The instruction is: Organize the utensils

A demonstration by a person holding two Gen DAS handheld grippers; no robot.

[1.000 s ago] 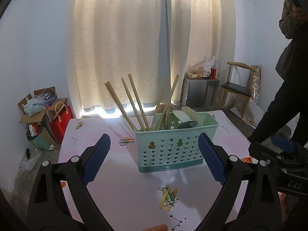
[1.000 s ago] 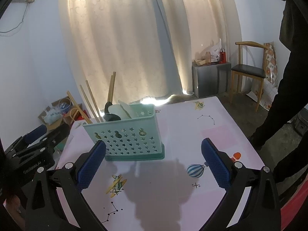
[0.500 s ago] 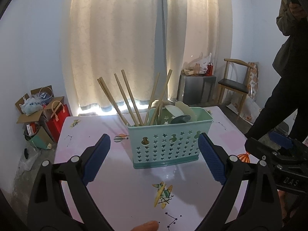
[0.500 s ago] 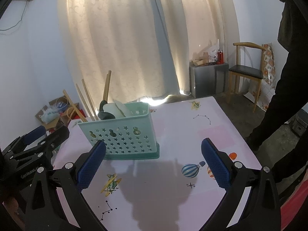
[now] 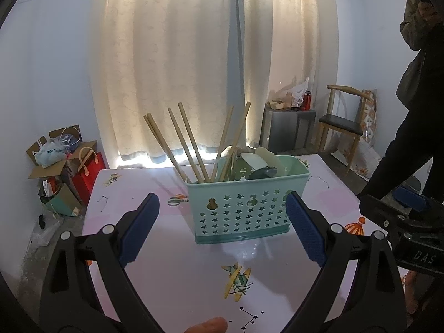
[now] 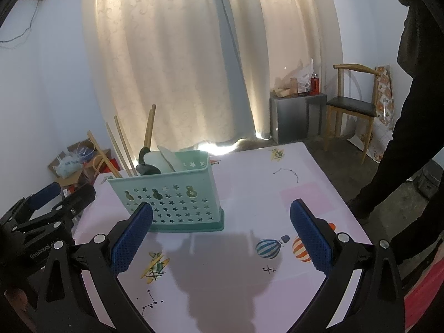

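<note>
My left wrist camera looks forward between its fingers, low over the table (image 5: 172, 272), squarely at the near basket (image 5: 247, 208). My right one views that basket (image 6: 172, 202) from further right; both share the curtains (image 5: 216, 63) behind.

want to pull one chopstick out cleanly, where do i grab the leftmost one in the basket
Grip the leftmost chopstick on its bare upper shaft, above the basket rim, coming from the left. It leans out leftward, clear of the others, so open jaws can probably straddle it there.
</note>
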